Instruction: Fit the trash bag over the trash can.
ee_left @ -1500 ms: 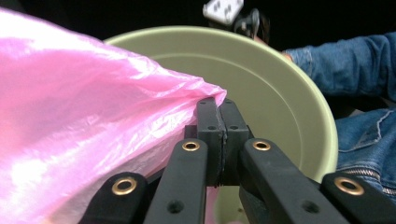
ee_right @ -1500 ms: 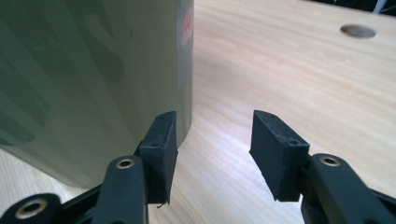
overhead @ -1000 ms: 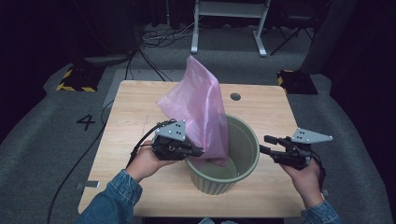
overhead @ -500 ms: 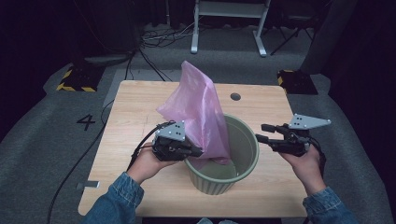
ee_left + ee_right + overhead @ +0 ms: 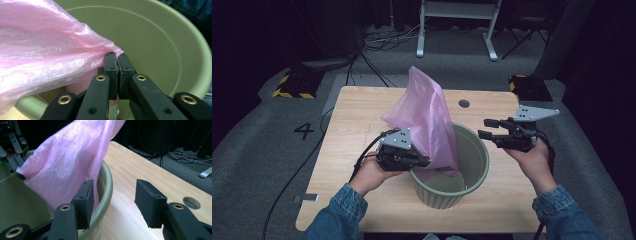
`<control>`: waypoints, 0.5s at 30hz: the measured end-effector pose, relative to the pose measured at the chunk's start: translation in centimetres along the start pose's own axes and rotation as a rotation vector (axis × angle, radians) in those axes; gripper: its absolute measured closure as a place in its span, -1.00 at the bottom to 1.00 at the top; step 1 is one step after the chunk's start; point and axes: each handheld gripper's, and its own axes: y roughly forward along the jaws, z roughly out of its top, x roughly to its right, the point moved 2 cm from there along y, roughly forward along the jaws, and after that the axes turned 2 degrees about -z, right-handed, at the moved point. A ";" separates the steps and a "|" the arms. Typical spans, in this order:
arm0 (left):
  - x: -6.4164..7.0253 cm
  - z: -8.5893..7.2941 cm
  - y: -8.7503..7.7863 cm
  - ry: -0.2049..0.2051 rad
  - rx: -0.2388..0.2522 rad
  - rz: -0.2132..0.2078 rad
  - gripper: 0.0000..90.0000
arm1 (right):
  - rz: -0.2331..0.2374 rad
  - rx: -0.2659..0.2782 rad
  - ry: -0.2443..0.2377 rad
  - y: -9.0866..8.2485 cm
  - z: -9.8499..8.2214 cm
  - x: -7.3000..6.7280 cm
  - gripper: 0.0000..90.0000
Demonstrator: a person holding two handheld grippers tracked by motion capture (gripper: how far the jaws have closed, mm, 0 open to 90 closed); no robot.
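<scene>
Pink bag (image 5: 426, 120) stands up out of the green bin (image 5: 474, 165), its lower part down inside against the near-left wall, top rising well above the rim & leaning toward the table's far side. Bin sits near the front edge of the wooden table (image 5: 357, 120), about centre; bare wood to the left, behind & to the right of it, w/ a small round hole (image 5: 464, 103) in the top toward the far right. Left gripper (image 5: 424, 162) at the bin's left rim, jaws clenched on a gathered fold of the bag; in the left gripper view the pads (image 5: 111, 67) pinch the plastic just over the bin's mouth. Right gripper (image 5: 486, 128) held up off the table to the right of the bin, apart from it, jaws released w/ nothing between them; in the right gripper view they frame the bin's rim (image 5: 106, 185) and the bag's (image 5: 67, 162) side. Inside the bin: bag only, as far as visible; bottom partly hidden by plastic.
</scene>
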 end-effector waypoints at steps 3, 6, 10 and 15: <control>-0.2 0.0 -0.3 -0.007 0.008 0.012 0.94 | 0.011 0.002 -0.011 0.7 0.7 -0.1 0.09; -0.2 0.0 -0.4 -0.008 0.007 0.021 0.94 | 0.022 -0.004 -0.023 1.4 1.2 -0.1 0.09; -0.1 0.0 -0.3 -0.005 0.002 0.034 0.94 | 0.044 -0.018 -0.023 2.6 1.8 0.1 0.09; -0.3 0.1 -0.2 -0.023 0.006 0.035 0.91 | 0.073 -0.047 -0.026 4.7 2.8 0.2 0.05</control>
